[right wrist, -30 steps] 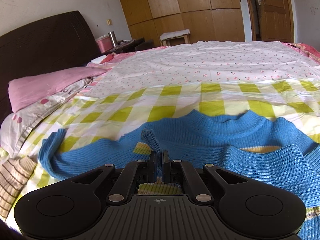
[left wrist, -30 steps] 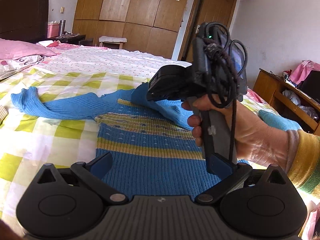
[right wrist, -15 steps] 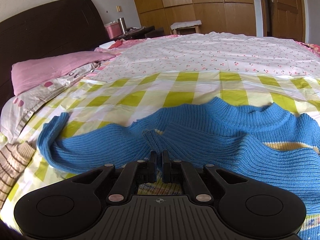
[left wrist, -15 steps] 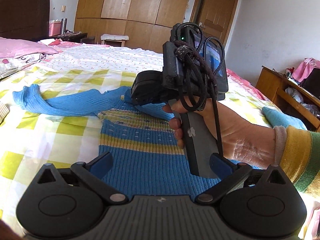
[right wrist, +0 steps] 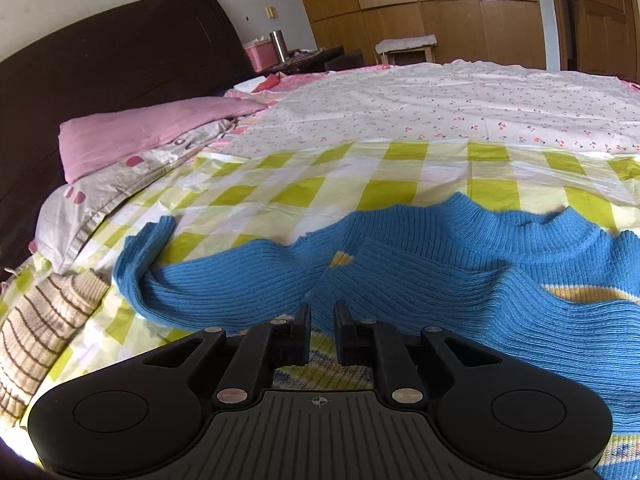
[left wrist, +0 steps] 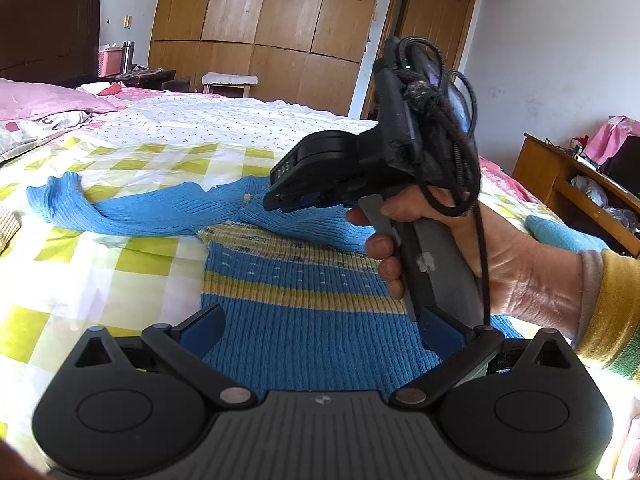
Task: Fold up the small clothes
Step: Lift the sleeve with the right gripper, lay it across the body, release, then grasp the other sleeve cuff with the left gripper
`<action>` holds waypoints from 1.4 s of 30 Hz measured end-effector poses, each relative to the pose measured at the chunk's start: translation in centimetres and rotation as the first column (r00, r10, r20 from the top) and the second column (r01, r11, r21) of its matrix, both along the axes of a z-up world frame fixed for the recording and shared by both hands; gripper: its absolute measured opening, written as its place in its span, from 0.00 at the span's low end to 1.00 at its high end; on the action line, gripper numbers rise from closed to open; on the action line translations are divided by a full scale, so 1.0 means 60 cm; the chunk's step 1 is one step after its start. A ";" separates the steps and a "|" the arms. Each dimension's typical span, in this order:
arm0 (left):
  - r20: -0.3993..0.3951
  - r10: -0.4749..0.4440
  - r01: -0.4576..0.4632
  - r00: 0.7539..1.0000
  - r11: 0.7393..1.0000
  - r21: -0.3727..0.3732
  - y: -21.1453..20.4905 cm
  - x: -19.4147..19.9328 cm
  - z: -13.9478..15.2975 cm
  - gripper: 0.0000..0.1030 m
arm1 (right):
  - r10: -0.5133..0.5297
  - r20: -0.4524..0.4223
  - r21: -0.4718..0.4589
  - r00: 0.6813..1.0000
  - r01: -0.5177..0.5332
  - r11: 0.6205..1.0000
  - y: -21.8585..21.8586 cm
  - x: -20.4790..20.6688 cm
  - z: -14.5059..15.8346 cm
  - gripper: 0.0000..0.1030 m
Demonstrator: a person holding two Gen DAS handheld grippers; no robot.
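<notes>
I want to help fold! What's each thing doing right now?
Sweater: flat on the bed, one sleeve folded across, the other stretched out.
Left gripper: wide open, empty, over the hem.
Right gripper: slightly open at the folded sleeve.
Wardrobe: doors shut.

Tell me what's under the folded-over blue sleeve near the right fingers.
The folded sleeve lies across the sweater, over its yellow-striped chest. A sliver of yellow shows at its edge. The rest beneath it is covered.

We see a blue ribbed sweater with yellow stripes lying flat on the bed — one sleeve stretched sideways, the other folded across its chest.
</notes>
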State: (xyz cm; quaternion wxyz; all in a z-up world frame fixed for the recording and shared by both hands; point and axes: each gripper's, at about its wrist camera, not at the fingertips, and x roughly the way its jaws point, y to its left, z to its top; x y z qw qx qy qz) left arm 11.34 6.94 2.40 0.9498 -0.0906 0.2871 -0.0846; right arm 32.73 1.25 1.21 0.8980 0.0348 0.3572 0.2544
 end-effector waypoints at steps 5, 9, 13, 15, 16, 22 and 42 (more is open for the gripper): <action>0.018 -0.001 0.000 1.000 1.000 0.020 -0.002 -0.003 0.000 1.00 | -0.046 0.040 -0.044 0.998 0.047 0.998 -0.054 -0.014 0.014 0.16; 0.008 -0.005 0.005 1.000 1.000 0.022 -0.005 -0.002 -0.004 1.00 | -0.095 0.047 -0.096 0.994 0.099 0.990 -0.089 -0.006 0.005 0.18; 0.000 -0.004 0.004 1.000 0.999 0.034 -0.007 0.001 -0.008 1.00 | -0.124 0.028 -0.116 0.992 0.126 0.985 -0.093 0.007 -0.019 0.18; -0.005 -0.001 0.001 1.000 0.999 0.036 -0.006 0.002 -0.010 1.00 | -0.113 -0.008 -0.128 0.994 0.111 0.985 -0.085 0.013 -0.036 0.18; -0.006 0.001 0.000 1.000 0.999 0.036 -0.006 0.003 -0.011 1.00 | -0.109 -0.025 -0.128 0.994 0.105 0.986 -0.082 0.014 -0.044 0.18; -0.017 0.006 -0.006 1.000 1.000 0.027 -0.001 0.006 -0.018 1.00 | -0.081 -0.010 -0.105 0.997 0.080 0.991 -0.073 -0.004 -0.041 0.18; 0.072 0.171 -0.178 0.983 0.979 0.101 0.040 0.016 -0.015 1.00 | -0.368 0.028 -0.057 0.929 0.369 0.928 -0.275 -0.075 -0.025 0.18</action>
